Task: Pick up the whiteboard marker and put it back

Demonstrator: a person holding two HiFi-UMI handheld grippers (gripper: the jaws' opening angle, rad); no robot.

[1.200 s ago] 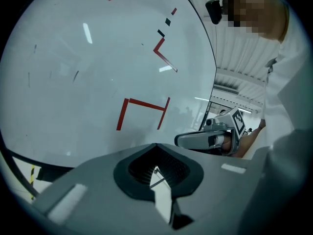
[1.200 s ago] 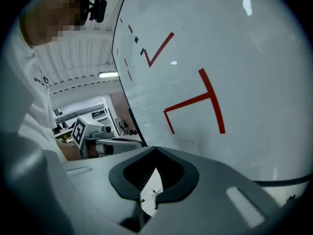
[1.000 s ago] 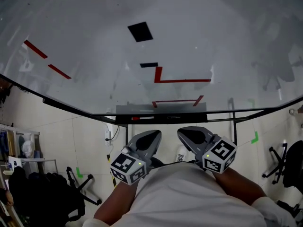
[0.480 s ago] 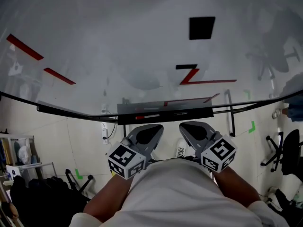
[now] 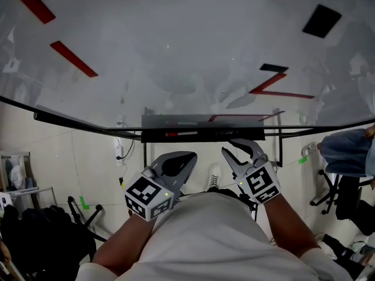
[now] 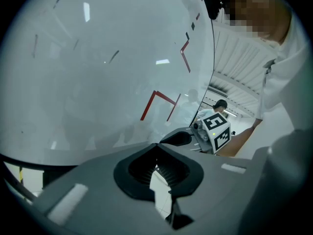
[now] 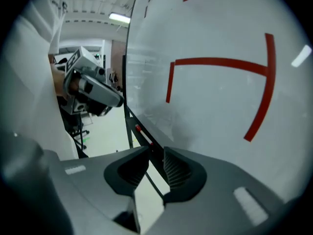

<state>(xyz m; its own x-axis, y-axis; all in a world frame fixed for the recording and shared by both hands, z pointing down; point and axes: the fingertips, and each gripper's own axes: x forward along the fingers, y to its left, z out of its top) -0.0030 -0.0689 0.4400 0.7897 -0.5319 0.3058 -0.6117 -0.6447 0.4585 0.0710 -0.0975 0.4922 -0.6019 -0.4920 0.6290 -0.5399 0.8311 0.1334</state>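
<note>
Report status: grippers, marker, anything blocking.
Left gripper shut, empty. Right gripper open, empty, close to the tray. Whiteboard marker lying in tray, not gripped. Nothing blocking it.

A broad whiteboard (image 5: 176, 51) marked with red lines and black squares stands on a dark frame above a pale tiled floor (image 5: 88, 163) with green tape marks (image 5: 84, 204), flanked by a black office chair (image 5: 350, 195) on the right and a dark chair (image 5: 44, 239) on the left, under a ceiling strip light (image 7: 119, 17).
</note>
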